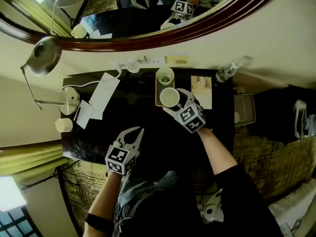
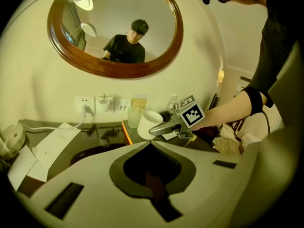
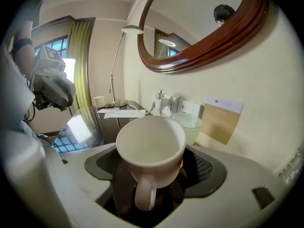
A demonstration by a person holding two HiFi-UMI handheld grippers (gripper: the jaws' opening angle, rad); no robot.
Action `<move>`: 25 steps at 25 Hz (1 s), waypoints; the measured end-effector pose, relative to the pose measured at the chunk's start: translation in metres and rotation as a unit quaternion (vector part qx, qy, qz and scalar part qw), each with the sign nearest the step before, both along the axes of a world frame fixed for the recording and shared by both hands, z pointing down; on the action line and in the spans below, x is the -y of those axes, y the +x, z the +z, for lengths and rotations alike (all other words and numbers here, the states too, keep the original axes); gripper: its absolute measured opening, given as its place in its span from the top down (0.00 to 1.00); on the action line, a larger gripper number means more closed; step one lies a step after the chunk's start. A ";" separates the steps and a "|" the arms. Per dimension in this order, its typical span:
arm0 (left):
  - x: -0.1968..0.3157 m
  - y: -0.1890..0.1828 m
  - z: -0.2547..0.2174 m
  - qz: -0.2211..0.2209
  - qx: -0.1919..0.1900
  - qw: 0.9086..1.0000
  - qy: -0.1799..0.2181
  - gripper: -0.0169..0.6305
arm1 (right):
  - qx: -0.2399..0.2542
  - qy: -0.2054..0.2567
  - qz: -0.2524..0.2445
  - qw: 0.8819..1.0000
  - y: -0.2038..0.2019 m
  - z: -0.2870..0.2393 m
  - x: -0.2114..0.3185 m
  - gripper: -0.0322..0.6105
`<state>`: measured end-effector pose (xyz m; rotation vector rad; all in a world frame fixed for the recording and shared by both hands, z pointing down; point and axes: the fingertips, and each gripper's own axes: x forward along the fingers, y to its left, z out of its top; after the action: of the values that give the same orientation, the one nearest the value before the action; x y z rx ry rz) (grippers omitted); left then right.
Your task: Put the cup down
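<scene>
The right claw (image 1: pixel 177 102) stands wide open around a white china cup with a handle (image 3: pixel 151 144). The cup fills the gap between the two jaws, and they hold it by its sides. The cup is up in the air, just over the near end of the orange-edged tray (image 1: pixel 157 90) on the dark shiny table (image 1: pixel 148 122). It stays upright with its mouth up and its handle turned back toward the claw. I think that is so it can land flat on its bottom. A clear bumpy glass (image 1: pixel 165 75) already stands at the far end of the tray, so the free spot is the near one.

The left claw (image 2: pixel 151 143) is closed tight with nothing in it. It hangs lower over the table, well apart from the cup, likely to stay out of the way.

A tan card (image 3: pixel 222 118) leans on the wall, but its print is too small to read. The cubes on the claws show black and white squares, not words.
</scene>
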<state>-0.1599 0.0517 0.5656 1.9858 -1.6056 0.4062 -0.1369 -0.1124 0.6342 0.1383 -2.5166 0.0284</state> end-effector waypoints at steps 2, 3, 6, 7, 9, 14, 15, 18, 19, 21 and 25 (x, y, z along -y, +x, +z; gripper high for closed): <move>-0.005 -0.008 0.000 -0.011 -0.001 1.000 0.000 0.97 | -0.003 -0.004 -0.004 1.000 -0.008 0.007 -0.001 0.30; -0.007 -0.012 0.000 -0.015 -0.002 1.000 0.001 0.97 | -0.004 -0.006 -0.004 1.000 -0.010 0.010 -0.001 0.30; -0.013 -0.021 -0.003 -0.023 0.000 1.000 0.002 0.97 | -0.008 -0.010 -0.001 1.000 -0.013 0.018 0.000 0.30; -0.015 -0.024 -0.003 -0.025 0.000 1.000 0.002 0.97 | -0.008 -0.011 0.000 1.000 -0.014 0.020 0.001 0.30; -0.019 -0.029 -0.003 -0.031 0.002 1.000 0.002 0.97 | -0.007 -0.014 0.001 1.000 -0.017 0.023 0.002 0.30; -0.023 -0.035 -0.003 -0.041 0.004 0.999 -0.001 0.97 | 0.004 -0.031 0.003 1.000 -0.025 0.025 0.002 0.29; -0.024 -0.035 -0.003 -0.040 0.004 0.999 -0.001 0.97 | 0.005 -0.035 0.005 0.999 -0.025 0.026 0.001 0.29; -0.024 -0.036 -0.004 -0.041 0.003 0.999 -0.002 0.97 | 0.002 -0.038 0.008 0.999 -0.025 0.027 0.001 0.27; -0.024 -0.036 -0.004 -0.041 0.002 0.999 -0.001 0.97 | 0.000 -0.035 0.008 0.999 -0.025 0.027 0.001 0.26; -0.023 -0.036 -0.005 -0.042 -0.001 0.999 -0.001 0.97 | -0.002 -0.026 0.007 1.000 -0.024 0.025 0.003 0.25; -0.022 -0.035 -0.011 -0.041 -0.009 0.999 0.003 0.97 | -0.001 -0.017 0.021 1.000 -0.019 0.014 0.005 0.24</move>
<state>-0.1953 0.0733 0.5549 1.9156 -1.6724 0.3527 -0.1562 -0.1176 0.6482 0.1771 -2.5105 0.0873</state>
